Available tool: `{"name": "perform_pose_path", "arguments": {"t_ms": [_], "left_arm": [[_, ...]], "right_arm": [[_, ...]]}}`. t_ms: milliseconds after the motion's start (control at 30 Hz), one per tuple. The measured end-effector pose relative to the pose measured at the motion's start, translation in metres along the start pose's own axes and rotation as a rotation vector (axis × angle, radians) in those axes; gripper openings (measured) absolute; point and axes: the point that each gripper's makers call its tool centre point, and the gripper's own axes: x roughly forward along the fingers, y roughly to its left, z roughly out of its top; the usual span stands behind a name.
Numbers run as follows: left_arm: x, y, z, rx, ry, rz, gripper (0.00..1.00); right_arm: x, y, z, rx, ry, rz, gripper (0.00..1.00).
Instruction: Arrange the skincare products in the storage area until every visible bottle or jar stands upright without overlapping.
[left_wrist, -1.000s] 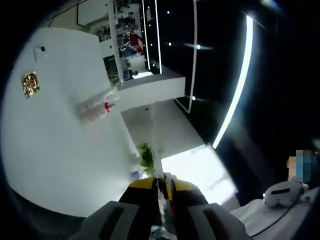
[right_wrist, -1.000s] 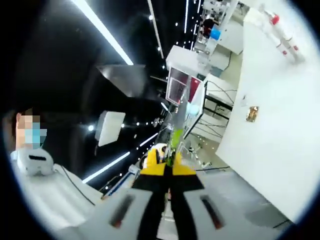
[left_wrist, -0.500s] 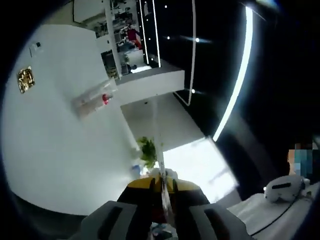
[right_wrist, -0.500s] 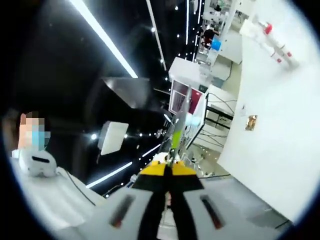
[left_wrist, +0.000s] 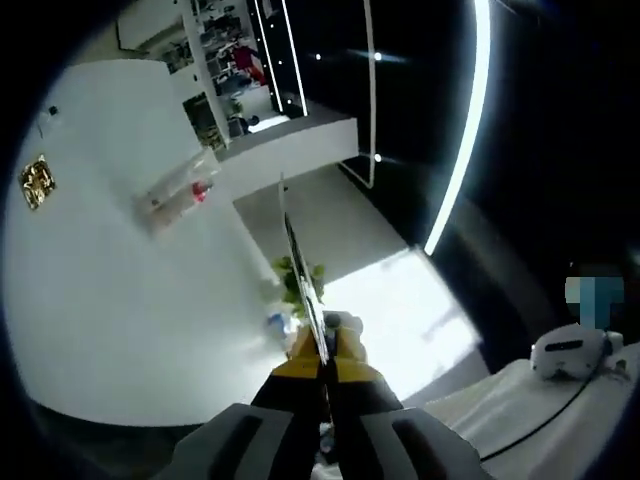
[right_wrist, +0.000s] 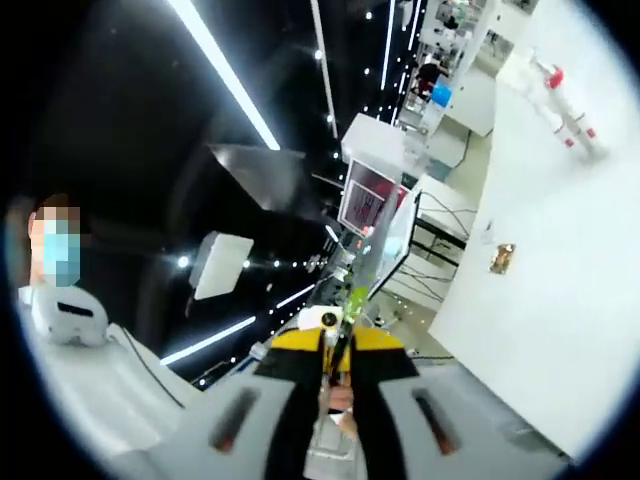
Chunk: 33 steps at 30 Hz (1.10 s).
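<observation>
Pointing both cameras up and away from any shelf, so I cannot tell where the skincare products stand.

- Left gripper (left_wrist: 322, 365): jaws pressed together, no gap. A thin dark sliver rises from the seam; whether it is pinched or merely lies behind, I cannot tell.
- Right gripper (right_wrist: 338, 345): jaws likewise closed tight, with a small green tip showing above the seam, too small to name.
- Landmark: gold plaque (left_wrist: 35, 181) on the white surface (left_wrist: 120, 300). In the left gripper view, some clear red-marked pieces (left_wrist: 178, 192) sit well apart from the plaque, toward the strip light (left_wrist: 455, 160). In the right gripper view the same plaque (right_wrist: 502, 258) shows, with the red-marked pieces (right_wrist: 562, 95) again well apart from it. They could be bottles or a fixture; too small to say.
- White headset (left_wrist: 570, 352) lies far from the plaque, on white cloth.

Handling, my judgement only: skincare bottles and jars are likely rigid, smooth and slippery. Glass ones would be heavy for their size and breakable, tall ones tippy. I would take each around the body, below the cap and near mid-height, squeeze gently and set it down square.
</observation>
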Motion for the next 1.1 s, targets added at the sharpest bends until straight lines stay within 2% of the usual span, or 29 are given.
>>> {"name": "perform_pose_path", "arguments": {"t_ms": [100, 167, 233, 267, 333, 400, 500, 567, 700, 767, 833, 867, 900, 1000, 1100], "left_arm": [[0.001, -0.002, -0.011, 0.002, 0.051, -0.006, 0.01], [0.001, -0.001, -0.012, -0.014, 0.055, -0.003, 0.02], [0.000, 0.006, -0.009, -0.075, 0.016, 0.034, 0.02], [-0.001, 0.009, -0.005, -0.078, -0.015, 0.048, 0.03], [-0.002, 0.005, 0.004, -0.082, -0.079, 0.018, 0.09], [-0.003, 0.001, 0.010, -0.135, -0.118, 0.002, 0.14], [-0.005, 0.003, 0.014, -0.122, -0.116, 0.016, 0.10], [-0.007, 0.010, 0.012, -0.111, -0.081, 0.056, 0.04], [-0.008, 0.006, 0.012, -0.091, -0.056, 0.047, 0.03], [-0.006, -0.001, 0.009, -0.045, -0.020, 0.035, 0.02], [-0.003, -0.004, 0.006, -0.048, 0.016, 0.029, 0.02], [-0.002, -0.006, -0.001, -0.046, 0.063, 0.024, 0.02], [0.000, -0.005, -0.003, -0.041, 0.073, 0.039, 0.02], [0.006, -0.010, -0.005, -0.040, 0.079, 0.033, 0.02], [0.009, -0.009, -0.006, -0.016, 0.074, 0.037, 0.03]], "right_arm": [[-0.001, 0.000, -0.001, 0.017, 0.021, 0.000, 0.09], [-0.001, 0.002, -0.003, -0.030, 0.040, 0.003, 0.04], [0.000, -0.001, 0.000, -0.071, 0.016, -0.031, 0.03], [0.000, -0.001, 0.001, -0.092, 0.006, -0.033, 0.03], [0.002, -0.001, 0.002, -0.098, -0.010, -0.032, 0.02], [0.005, 0.003, 0.000, -0.117, -0.002, -0.023, 0.02], [0.009, 0.005, -0.007, -0.135, 0.022, -0.030, 0.02], [0.011, 0.005, -0.012, -0.163, 0.023, -0.039, 0.02], [0.010, 0.006, -0.013, -0.117, -0.005, -0.041, 0.03], [0.007, 0.009, -0.012, -0.123, -0.002, -0.033, 0.04], [0.004, 0.011, 0.002, -0.135, -0.069, -0.035, 0.07], [0.001, 0.015, 0.012, -0.126, -0.116, -0.024, 0.09], [-0.001, 0.016, 0.018, -0.113, -0.140, -0.021, 0.10], [-0.005, 0.020, 0.018, -0.117, -0.111, -0.017, 0.04], [-0.009, 0.024, 0.019, -0.191, -0.104, -0.021, 0.03]]}}
